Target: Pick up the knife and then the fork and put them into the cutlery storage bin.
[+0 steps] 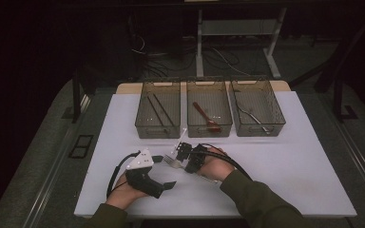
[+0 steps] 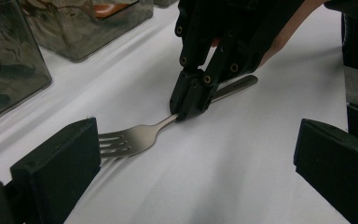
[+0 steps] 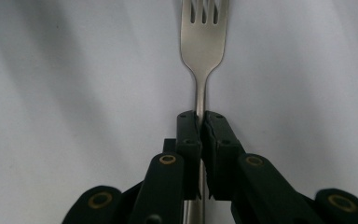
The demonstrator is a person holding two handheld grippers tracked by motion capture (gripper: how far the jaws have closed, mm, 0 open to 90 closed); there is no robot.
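Observation:
A metal fork (image 3: 203, 42) lies flat on the white table (image 1: 290, 161), tines toward my left gripper. My right gripper (image 3: 198, 122) is shut on the fork's neck, just behind the tines, its pads pressed on both sides. In the left gripper view the right gripper (image 2: 189, 108) comes down onto the fork (image 2: 130, 140), and the handle end sticks out behind it. My left gripper (image 2: 196, 156) stands open, low over the table, with the tines close to one of its jaws. From above, the left gripper (image 1: 164, 172) sits just left of the right gripper (image 1: 180, 154).
Three clear bins stand in a row at the back. The left bin (image 1: 158, 134) holds dark chopsticks, the middle bin (image 1: 209, 133) a reddish spoon, the right bin (image 1: 279, 114) metal cutlery. The table's front edge runs close under both forearms.

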